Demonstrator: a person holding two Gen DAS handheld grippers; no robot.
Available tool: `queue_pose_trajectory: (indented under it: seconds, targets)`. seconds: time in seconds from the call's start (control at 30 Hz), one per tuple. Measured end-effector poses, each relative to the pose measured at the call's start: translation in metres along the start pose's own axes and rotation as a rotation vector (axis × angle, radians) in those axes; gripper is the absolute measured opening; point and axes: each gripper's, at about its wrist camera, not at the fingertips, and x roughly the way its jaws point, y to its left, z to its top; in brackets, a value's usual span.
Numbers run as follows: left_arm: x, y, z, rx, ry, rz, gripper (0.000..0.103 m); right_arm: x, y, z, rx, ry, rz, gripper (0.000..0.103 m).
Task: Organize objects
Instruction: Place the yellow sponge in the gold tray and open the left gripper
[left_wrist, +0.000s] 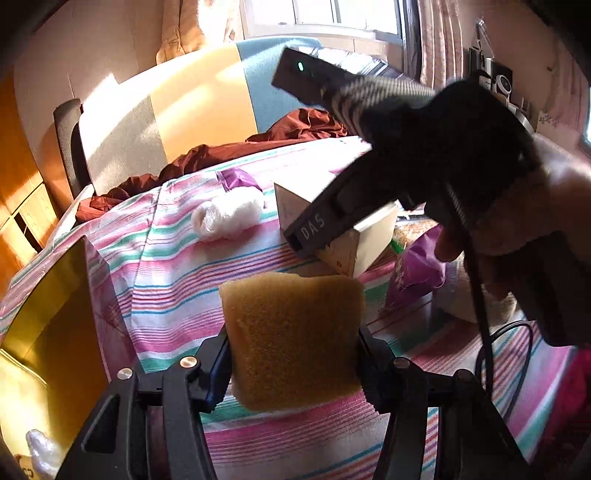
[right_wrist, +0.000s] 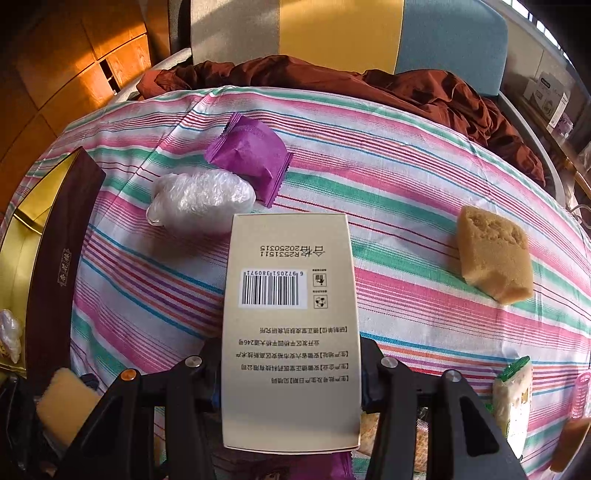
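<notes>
I have both tools loaded at once, so I read this as the carry step of the tidy-up: 2 items lifted, neither yet put down. My left gripper (left_wrist: 293, 354) is clamped on a tan sponge (left_wrist: 293, 343), its jaws pressed into both sides, and the sponge is held clear above the striped cloth (left_wrist: 177, 266). My right gripper (right_wrist: 291, 369) is closed on a beige carton (right_wrist: 291, 325), barcode face up, which juts forward toward 12 o'clock over the cloth; from the left wrist view that same carton shows at about 1 o'clock, partly hidden by the right tool's body. At 9 o'clock in both views stands an open gold-lined box (right_wrist: 22, 236) with a dark wall, and I judge that to be the likely collecting place, though nothing in view confirms it. A wrapped plastic bundle (right_wrist: 199, 201) and a purple packet (right_wrist: 249, 155) lie touching each other just beyond the carton's far end at 11 o'clock, and a second sponge (right_wrist: 493, 254) lies well apart at 2 o'clock. The next move calls for swinging 1 load leftward over the box wall without the 2 tools crossing; the left one sits nearer, so I would send the sponge first and keep the carton high above the bundle.
</notes>
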Motion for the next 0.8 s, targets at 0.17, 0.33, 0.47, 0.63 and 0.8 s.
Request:
queue_pose_trajectory:
  seconds: [0.17,0.33,0.47,0.63,0.8]
  targets:
    - [-0.044,0.043,0.011,-0.086,-0.056,0.008,0.058,-0.001,0.002,-0.002,-0.013,-0.008,-0.020,0.050]
    - [-0.078,0.131,0.003,-0.248,-0.042,0.134,0.059,-0.002,0.006,-0.003,-0.026,-0.017,-0.045,0.050]
    - [-0.090,0.210,-0.019,-0.375,0.020,0.251,0.059,-0.001,0.013,-0.001,-0.041,-0.021,-0.075,0.050]
    - [-0.079,0.278,-0.058,-0.476,0.141,0.324,0.061,-0.001,0.016,-0.001,-0.051,-0.027,-0.098,0.050]
    - [-0.067,0.300,-0.084,-0.515,0.195,0.364,0.066,-0.001,0.015,-0.001,-0.046,-0.030,-0.097,0.050]
